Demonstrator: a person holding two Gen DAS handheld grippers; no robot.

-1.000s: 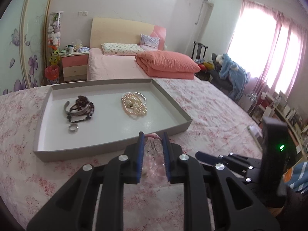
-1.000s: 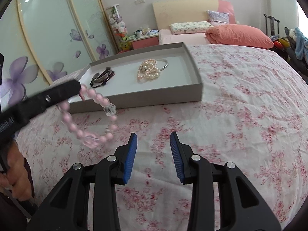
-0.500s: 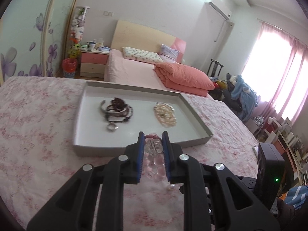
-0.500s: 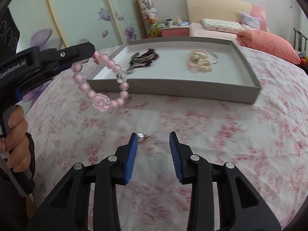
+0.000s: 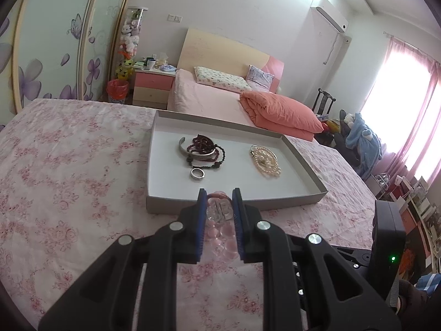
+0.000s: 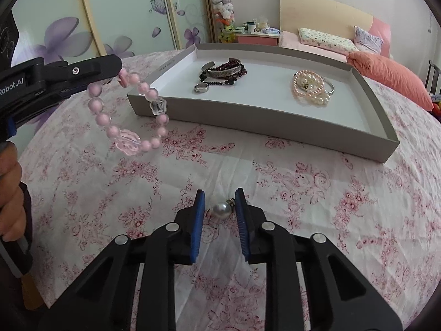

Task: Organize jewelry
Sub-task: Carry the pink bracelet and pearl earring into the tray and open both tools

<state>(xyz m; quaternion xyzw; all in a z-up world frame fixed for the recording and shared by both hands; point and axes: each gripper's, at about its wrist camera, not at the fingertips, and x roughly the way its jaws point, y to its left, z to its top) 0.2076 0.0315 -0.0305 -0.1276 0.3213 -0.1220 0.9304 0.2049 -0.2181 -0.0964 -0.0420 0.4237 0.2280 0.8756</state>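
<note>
Bright bedroom: pink bed (image 5: 220, 96), floral wardrobe doors (image 5: 55, 55) (sliding), pink-curtained window (image 5: 408, 104).

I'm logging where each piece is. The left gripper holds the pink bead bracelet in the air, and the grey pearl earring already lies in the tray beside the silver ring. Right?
Not quite. The pearl earring is not in the tray; it lies on the floral bedspread, between the right gripper's closing jaws, as the right wrist view shows. The left gripper does hold the pink bead bracelet in the air.
</note>
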